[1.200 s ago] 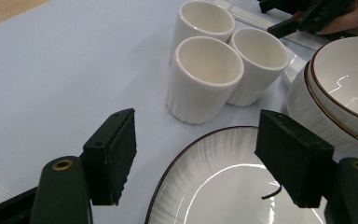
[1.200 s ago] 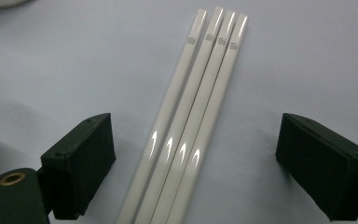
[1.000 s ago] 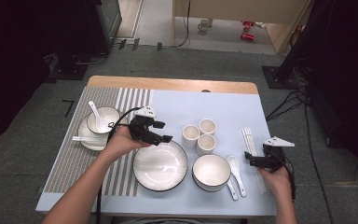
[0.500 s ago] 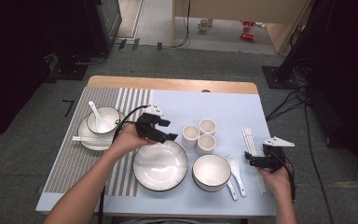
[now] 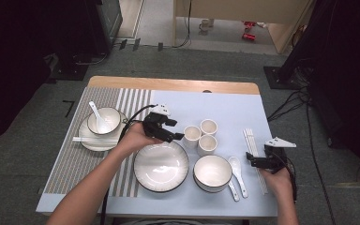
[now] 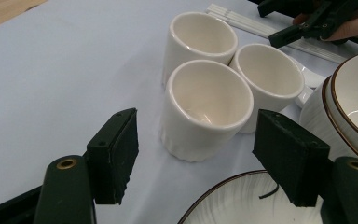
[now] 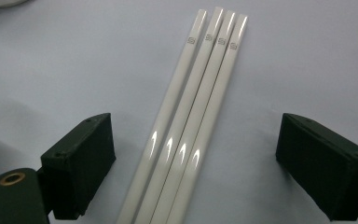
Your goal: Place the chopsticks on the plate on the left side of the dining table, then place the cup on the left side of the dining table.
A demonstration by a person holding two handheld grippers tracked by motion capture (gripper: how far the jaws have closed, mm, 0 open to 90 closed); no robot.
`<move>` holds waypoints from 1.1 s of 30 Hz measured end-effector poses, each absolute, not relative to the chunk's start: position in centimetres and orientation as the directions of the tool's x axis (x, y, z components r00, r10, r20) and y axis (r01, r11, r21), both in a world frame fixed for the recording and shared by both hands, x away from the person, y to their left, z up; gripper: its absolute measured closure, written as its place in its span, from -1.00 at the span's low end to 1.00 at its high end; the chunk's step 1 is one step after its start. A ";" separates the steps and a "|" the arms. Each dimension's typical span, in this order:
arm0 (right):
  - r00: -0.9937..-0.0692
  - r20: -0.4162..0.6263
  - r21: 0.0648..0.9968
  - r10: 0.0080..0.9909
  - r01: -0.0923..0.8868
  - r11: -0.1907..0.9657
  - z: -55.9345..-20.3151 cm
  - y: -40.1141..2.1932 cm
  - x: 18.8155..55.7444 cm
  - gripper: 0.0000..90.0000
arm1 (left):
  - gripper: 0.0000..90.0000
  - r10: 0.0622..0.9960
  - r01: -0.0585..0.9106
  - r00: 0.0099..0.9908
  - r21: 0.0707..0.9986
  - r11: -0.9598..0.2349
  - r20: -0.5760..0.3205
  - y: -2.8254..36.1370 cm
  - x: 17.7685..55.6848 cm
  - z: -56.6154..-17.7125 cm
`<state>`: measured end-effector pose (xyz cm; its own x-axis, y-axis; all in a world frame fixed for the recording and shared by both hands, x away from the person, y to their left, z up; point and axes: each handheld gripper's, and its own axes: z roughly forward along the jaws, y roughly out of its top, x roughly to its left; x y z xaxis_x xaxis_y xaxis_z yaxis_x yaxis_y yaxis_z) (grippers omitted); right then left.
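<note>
Up close, the nearest cup (image 6: 206, 110), a small cream-white handleless cup, stands upright and empty on the pale blue bench (image 6: 51, 70), touching two matching cups (image 6: 265, 77) behind it. Seen from the left gripper view, it sits just ahead of the left tool (image 6: 205, 158) and in line with the gap between the black jaws, which stand wide apart with neither pad touching it. From above, the left tool (image 5: 172, 136) hovers over the far rim of a dark-rimmed white plate (image 5: 161, 167), with the cup (image 5: 191, 136) just beside its tips. At the bench's right edge, the right tool (image 7: 196, 163) is likewise spread wide, holding nothing; four glossy white chopsticks (image 7: 191, 126) lie side by side on the bench between its jaws, clear of both pads.
</note>
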<state>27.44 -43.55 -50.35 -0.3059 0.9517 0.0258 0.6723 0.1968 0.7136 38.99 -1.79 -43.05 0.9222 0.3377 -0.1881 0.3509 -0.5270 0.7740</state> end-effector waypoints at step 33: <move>-0.306 0.023 0.713 0.952 0.672 0.199 -50.3 -43.5 27.4 -0.75 | -0.35 0.292 0.301 0.944 0.760 -0.576 -0.152 -5.1 39.1 -44.8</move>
<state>27.41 -43.53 -50.33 -0.3064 0.9516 0.0230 0.6720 0.1990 0.7133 39.07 -5.12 -44.80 0.9442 0.2921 -0.1519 0.3005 -0.5762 0.7601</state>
